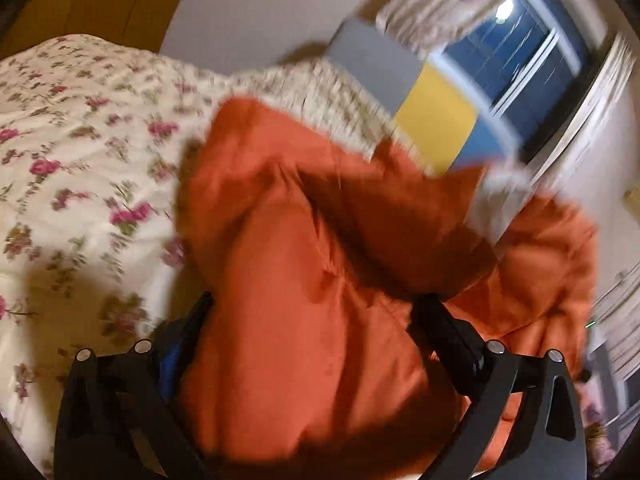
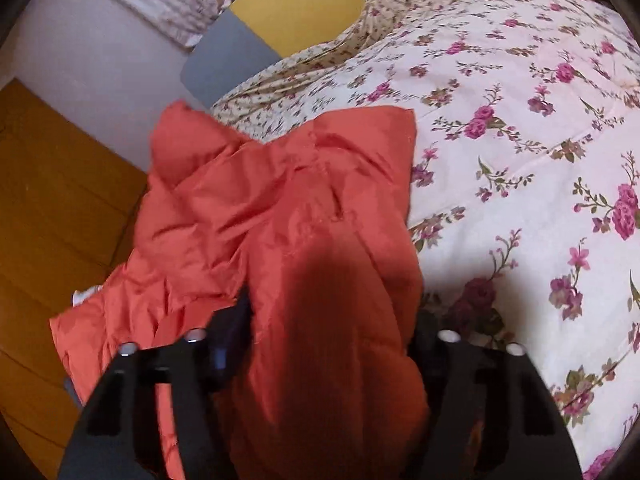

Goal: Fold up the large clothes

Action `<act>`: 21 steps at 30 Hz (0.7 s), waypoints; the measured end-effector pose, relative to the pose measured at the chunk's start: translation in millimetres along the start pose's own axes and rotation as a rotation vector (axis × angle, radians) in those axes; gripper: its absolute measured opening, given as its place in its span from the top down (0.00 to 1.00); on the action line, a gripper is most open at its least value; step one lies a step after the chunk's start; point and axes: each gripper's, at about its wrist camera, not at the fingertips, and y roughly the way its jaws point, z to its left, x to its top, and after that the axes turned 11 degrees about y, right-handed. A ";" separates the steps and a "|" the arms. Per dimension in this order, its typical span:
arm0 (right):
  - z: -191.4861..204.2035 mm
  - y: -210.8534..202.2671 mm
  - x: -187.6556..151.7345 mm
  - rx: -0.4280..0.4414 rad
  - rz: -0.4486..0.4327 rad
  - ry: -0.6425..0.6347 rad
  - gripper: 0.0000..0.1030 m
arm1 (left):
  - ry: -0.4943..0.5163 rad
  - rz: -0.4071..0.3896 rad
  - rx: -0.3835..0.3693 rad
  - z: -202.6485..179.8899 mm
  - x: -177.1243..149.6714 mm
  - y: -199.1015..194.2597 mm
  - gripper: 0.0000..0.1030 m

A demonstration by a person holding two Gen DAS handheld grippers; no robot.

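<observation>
Two handheld grippers, one garment. A bulky orange quilted jacket of shiny padded fabric (image 2: 304, 200) lies crumpled on a bed under a cream quilt printed with pink roses (image 2: 520, 120); in the right wrist view part of it hangs off the bed's edge towards the yellow-brown plank floor (image 2: 52, 200).

Left gripper (image 1: 312, 320): black jaws set wide, a thick roll of the jacket (image 1: 304, 264) filling the gap between them. Picture badly smeared, so cannot tell whether the pads press the cloth or only straddle it.

Right gripper (image 2: 332, 320): jaws at a middling spread, a fat fold of jacket bunched between them and in deep shadow. The cloth touches both inner faces by the look of it; I judge this a grip, though on puffy stuff a soft one.

Behind the bed: headboard panels in grey, yellow and blue (image 1: 432, 120), a dark window (image 1: 536, 48) with a pale patterned curtain.

Step in hand, as I read it: getting hold of the jacket in order to spread it flat. To do it well, each gripper wants one layer near a seam or hem, not a whole wad. Draw the hanging part up onto the quilt, pull the two holds apart, then fold. Slick padding will likely slip from a shallow bite.
</observation>
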 end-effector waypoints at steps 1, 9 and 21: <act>-1.4 -1.2 -1.4 0.005 0.003 -0.001 0.51 | 0.033 0.001 0.027 -6.8 -1.3 1.6 0.11; -13.6 -33.6 -28.8 0.060 0.043 0.025 0.57 | 0.040 0.018 -0.039 -14.8 -26.5 -27.2 0.47; -47.4 -113.5 -79.1 0.061 0.034 0.023 0.57 | 0.073 0.031 -0.091 -51.0 -91.8 -90.2 0.47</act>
